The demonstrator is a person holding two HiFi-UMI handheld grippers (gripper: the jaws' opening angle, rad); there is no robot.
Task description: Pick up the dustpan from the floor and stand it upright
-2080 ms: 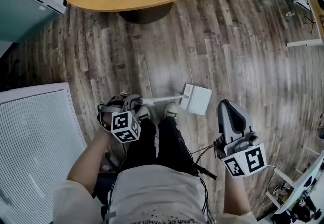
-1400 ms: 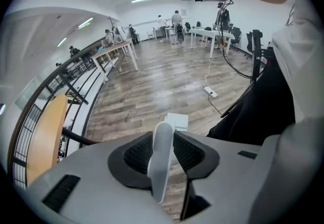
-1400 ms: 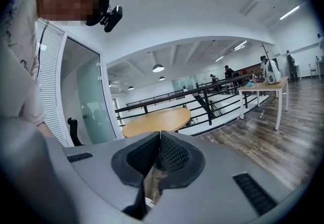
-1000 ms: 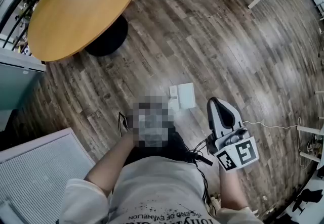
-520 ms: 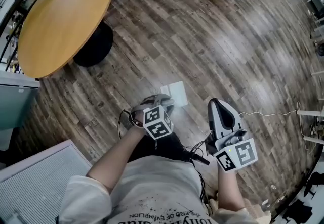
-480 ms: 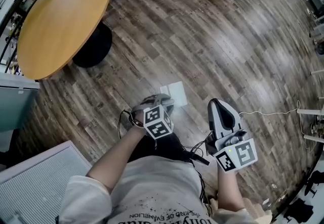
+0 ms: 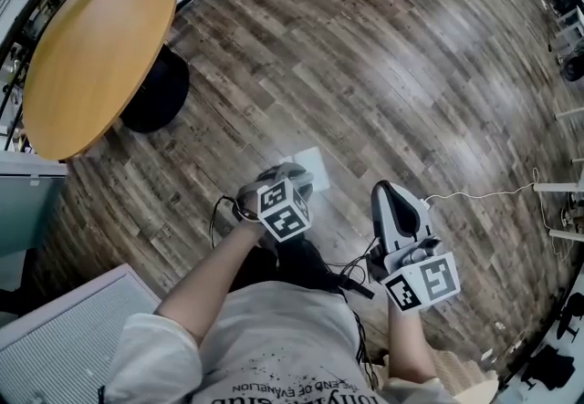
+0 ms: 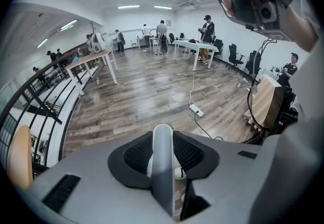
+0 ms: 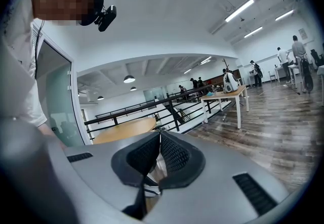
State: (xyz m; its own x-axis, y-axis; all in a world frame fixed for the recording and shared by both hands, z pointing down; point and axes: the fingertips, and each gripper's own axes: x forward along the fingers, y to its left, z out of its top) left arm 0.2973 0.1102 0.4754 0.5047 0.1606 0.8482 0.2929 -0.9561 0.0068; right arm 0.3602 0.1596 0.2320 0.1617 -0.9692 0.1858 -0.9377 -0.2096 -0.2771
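Observation:
The dustpan's pale grey handle (image 8: 163,167) runs straight up between the jaws of my left gripper (image 8: 163,139), which is shut on it. In the head view the white pan (image 7: 310,163) shows just beyond my left gripper (image 7: 285,178), low over the wood floor; I cannot tell whether it touches the floor. My right gripper (image 7: 385,192) is held to the right of it, apart from the dustpan. In the right gripper view its jaws (image 9: 160,137) meet at the tips with nothing between them.
A round wooden table (image 7: 87,46) on a black foot stands at the upper left. A white ribbed panel (image 7: 55,347) lies at the lower left. A white cable (image 7: 479,195) and power strip (image 8: 196,112) lie on the floor to the right. Desks and people stand far off.
Both grippers have drifted across the floor as the person turned. The table has slid left in the head view. The dustpan stays in my left gripper; the right stays shut.

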